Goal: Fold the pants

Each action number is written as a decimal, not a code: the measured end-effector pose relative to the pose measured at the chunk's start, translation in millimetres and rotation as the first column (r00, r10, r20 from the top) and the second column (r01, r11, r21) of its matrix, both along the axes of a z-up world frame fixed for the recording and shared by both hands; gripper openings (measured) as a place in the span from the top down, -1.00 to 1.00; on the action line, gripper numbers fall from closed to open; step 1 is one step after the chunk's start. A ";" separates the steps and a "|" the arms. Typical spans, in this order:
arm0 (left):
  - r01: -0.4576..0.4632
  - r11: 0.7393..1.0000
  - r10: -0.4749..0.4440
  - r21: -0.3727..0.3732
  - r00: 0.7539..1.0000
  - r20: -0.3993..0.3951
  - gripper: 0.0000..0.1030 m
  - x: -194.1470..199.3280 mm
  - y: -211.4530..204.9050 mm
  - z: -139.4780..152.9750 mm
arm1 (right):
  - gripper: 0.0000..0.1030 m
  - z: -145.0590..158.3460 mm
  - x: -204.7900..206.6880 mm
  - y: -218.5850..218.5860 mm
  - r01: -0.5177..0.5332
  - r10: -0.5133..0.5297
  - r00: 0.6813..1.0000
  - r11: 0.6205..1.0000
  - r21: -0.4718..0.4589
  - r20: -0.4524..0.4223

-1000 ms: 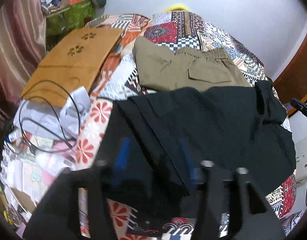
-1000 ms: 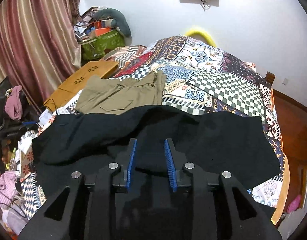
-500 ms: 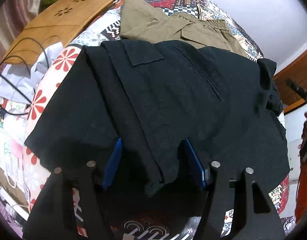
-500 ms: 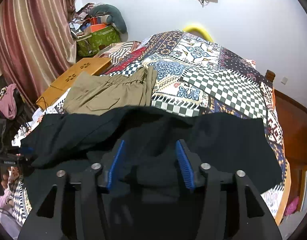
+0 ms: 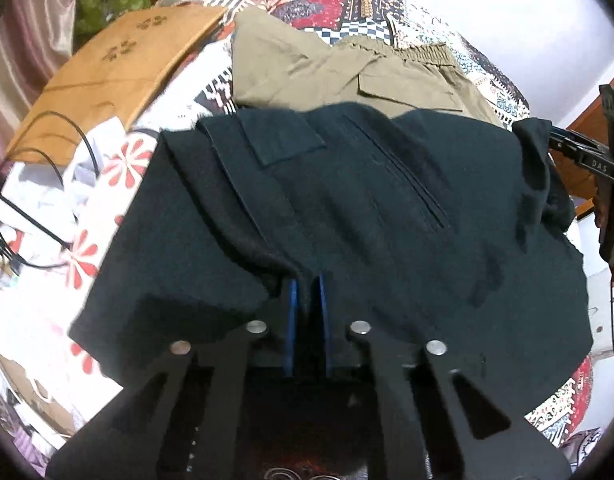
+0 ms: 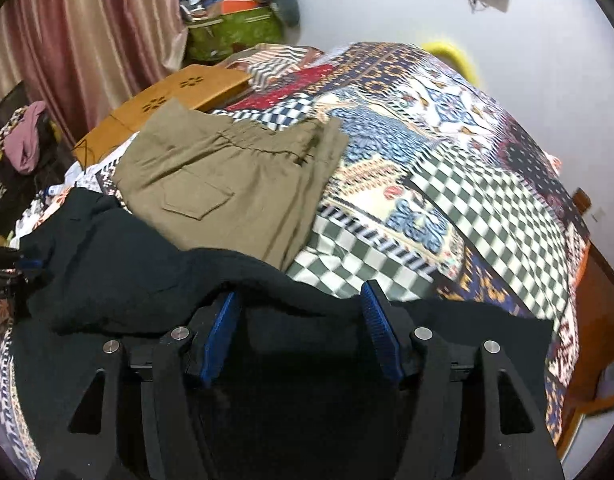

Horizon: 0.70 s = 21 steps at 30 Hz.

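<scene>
Black pants (image 5: 367, 216) lie spread on the patterned bed, pocket and seam up. My left gripper (image 5: 306, 280) is shut on a fold of the black pants near their near edge. In the right wrist view the black pants (image 6: 119, 264) drape over my right gripper (image 6: 299, 304), whose blue pads (image 6: 381, 332) stand wide apart around the cloth edge. The right gripper also shows at the far right of the left wrist view (image 5: 587, 156), at a raised corner of the pants.
Folded khaki pants (image 6: 235, 184) lie just beyond the black ones, also in the left wrist view (image 5: 347, 76). A wooden board (image 5: 115, 68) and black cables (image 5: 35, 208) sit left. The patchwork bedspread (image 6: 447, 152) extends right. Curtain and clutter stand at left.
My left gripper closed from wide open onto a fold of the black pants. My right gripper opened wider and shifted, bringing the khaki pants nearer in view.
</scene>
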<state>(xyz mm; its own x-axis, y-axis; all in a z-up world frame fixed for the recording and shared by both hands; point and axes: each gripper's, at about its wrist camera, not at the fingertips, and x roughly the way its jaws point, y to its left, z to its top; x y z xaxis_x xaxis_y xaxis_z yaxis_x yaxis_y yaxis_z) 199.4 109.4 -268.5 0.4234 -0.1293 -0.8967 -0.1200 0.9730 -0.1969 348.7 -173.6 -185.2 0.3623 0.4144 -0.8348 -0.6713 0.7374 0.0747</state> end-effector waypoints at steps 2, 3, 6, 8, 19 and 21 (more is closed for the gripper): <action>-0.003 1.000 0.003 0.008 1.000 0.025 0.86 0.5 1.1 7.3 | 0.13 -0.5 0.5 -2.0 0.010 -0.010 1.000 0.999 0.040 -0.020; -0.002 1.000 0.001 0.019 0.999 0.040 0.87 0.1 1.4 12.1 | 0.42 -1.4 0.6 -3.3 0.020 -0.018 0.999 0.998 0.055 -0.032; 0.004 0.998 -0.009 0.058 0.996 0.085 0.89 -2.0 0.9 25.9 | 0.78 -4.2 -1.7 -6.6 0.057 -0.054 0.998 0.996 0.070 -0.041; 0.008 0.996 -0.018 0.087 0.993 0.120 0.92 -5.0 1.3 37.9 | 0.84 -2.5 -9.4 -7.5 0.064 -0.063 0.998 0.996 0.064 -0.019; -0.031 0.986 -0.003 0.164 0.979 0.205 0.94 -18.3 24.5 81.3 | 0.87 42.9 -72.3 -18.3 0.039 -0.050 0.996 0.990 0.136 0.079; -0.037 0.986 0.002 0.165 0.978 0.207 0.94 -22.3 32.4 84.7 | 0.87 46.7 -84.7 -17.2 0.033 -0.045 0.996 0.989 0.146 0.081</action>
